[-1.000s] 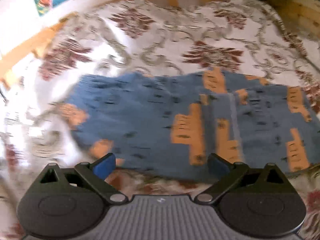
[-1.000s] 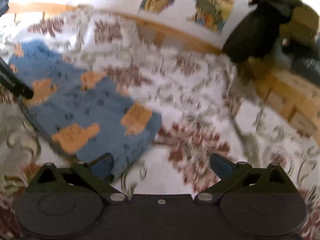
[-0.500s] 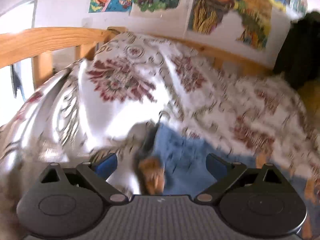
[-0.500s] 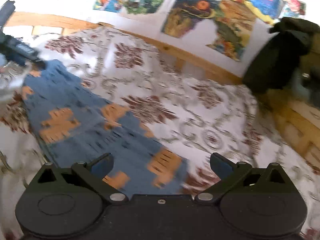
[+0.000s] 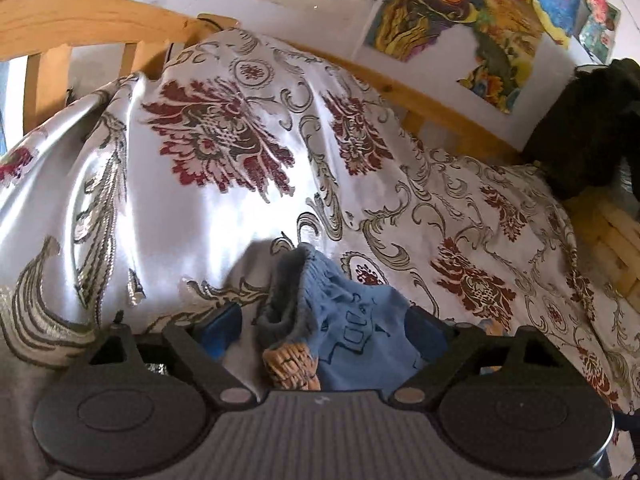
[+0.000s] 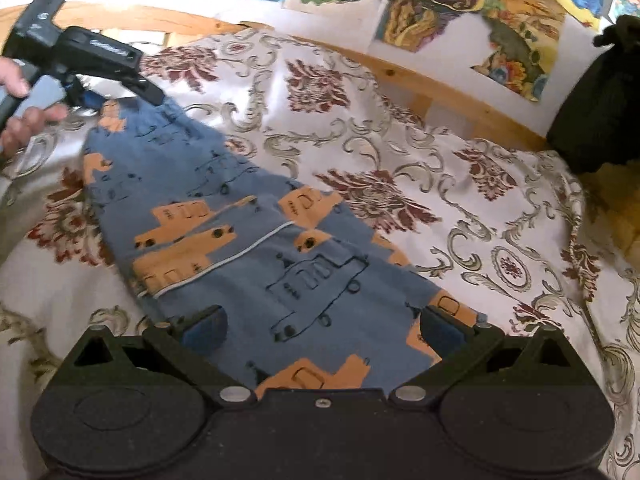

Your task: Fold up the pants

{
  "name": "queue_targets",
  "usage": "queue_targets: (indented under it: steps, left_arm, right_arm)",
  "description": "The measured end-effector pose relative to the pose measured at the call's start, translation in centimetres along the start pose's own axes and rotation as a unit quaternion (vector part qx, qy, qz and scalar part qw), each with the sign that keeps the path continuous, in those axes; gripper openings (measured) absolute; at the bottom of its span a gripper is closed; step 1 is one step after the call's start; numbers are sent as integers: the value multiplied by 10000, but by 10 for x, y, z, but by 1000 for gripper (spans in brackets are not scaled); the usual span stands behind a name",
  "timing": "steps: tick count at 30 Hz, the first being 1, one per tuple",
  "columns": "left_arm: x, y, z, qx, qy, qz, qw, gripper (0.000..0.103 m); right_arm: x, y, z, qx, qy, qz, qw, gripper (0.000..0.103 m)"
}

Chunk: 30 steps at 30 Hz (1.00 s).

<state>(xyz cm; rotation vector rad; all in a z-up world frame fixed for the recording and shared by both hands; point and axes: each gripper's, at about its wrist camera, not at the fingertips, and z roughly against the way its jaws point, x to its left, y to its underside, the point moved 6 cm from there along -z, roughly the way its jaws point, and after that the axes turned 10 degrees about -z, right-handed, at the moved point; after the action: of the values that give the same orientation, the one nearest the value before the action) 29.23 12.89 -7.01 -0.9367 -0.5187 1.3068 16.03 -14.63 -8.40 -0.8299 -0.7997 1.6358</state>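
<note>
The blue pants (image 6: pixel 248 240), printed with orange vehicles, lie flat and lengthwise on the patterned bedspread (image 6: pixel 460 208). My right gripper (image 6: pixel 324 328) is open, low over their near end, with cloth between its blue pads (image 6: pixel 204 326). At the far end my left gripper (image 6: pixel 122 98) reaches the pants, held by a hand (image 6: pixel 24 120). In the left wrist view the grey ribbed cuff (image 5: pixel 288 304) of the pants (image 5: pixel 360 344) stands bunched between the spread fingers of the open left gripper (image 5: pixel 322 332).
A wooden bed rail (image 5: pixel 80 20) runs behind the bedspread (image 5: pixel 224 152), with colourful posters (image 5: pixel 460 28) on the wall above. A dark garment (image 6: pixel 600 92) hangs at the right. Wooden slats (image 5: pixel 616 232) show at the right edge.
Both grippers have travelled to opposite ends of the pants. The left one now has the cuff between its jaws; the right one has come down over the near end. Both stayed open.
</note>
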Motion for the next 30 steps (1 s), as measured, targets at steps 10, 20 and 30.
queue_targets:
  steps: [10, 20, 30]
  left_arm:
    - [7, 0, 2, 215, -479, 28, 9986, 53]
    - [10, -2, 12, 108, -461, 467, 9978, 19]
    - [-94, -27, 67, -704, -528, -766, 9932, 17]
  right_arm:
    - [-8, 12, -17, 267, -47, -413, 9988, 102]
    - [-6, 12, -18, 254, -13, -337, 9991, 102]
    - [-21, 3, -2, 3, -64, -579, 9983, 102]
